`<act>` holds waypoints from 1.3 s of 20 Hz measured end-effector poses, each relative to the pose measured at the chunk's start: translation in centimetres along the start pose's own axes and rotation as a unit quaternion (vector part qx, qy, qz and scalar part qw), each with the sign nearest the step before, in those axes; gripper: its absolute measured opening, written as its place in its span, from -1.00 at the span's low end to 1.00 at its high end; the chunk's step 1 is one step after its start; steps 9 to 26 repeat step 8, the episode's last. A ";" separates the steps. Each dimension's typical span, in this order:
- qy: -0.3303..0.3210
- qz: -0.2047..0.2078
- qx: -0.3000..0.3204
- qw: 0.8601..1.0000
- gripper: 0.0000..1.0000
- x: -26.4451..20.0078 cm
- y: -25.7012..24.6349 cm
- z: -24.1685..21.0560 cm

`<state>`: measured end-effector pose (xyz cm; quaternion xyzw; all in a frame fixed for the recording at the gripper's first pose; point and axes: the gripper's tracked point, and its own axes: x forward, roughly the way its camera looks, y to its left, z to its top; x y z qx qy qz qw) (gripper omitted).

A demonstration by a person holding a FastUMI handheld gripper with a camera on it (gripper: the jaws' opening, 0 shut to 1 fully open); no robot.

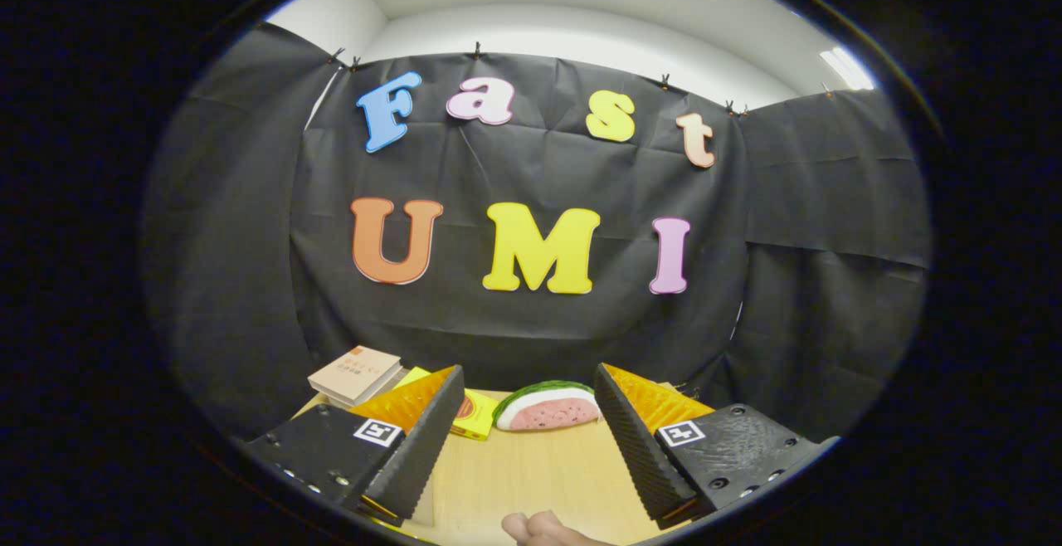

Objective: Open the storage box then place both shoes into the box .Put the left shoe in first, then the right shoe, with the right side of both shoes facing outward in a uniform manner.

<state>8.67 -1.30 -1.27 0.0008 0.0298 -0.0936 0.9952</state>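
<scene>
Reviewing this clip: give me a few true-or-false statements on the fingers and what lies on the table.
1. The gripper has its fingers spread apart with nothing between them. True.
2. A watermelon-slice toy lies on the light wooden table beyond the fingers. True.
3. The fingers are clamped on the watermelon-slice toy. False: it lies ahead of them, untouched.
4. A tan-covered book sits upright against the wall. False: it lies flat at the table's far corner.
5. A flat yellow box lies beside the watermelon-slice toy. True.

One watermelon slice [548, 407], one tan book [355, 374], one yellow book [471, 415], two spread fingers [415, 438].
</scene>
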 end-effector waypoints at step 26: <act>-0.013 0.016 -0.005 1.000 0.92 -0.4 1.7 1.2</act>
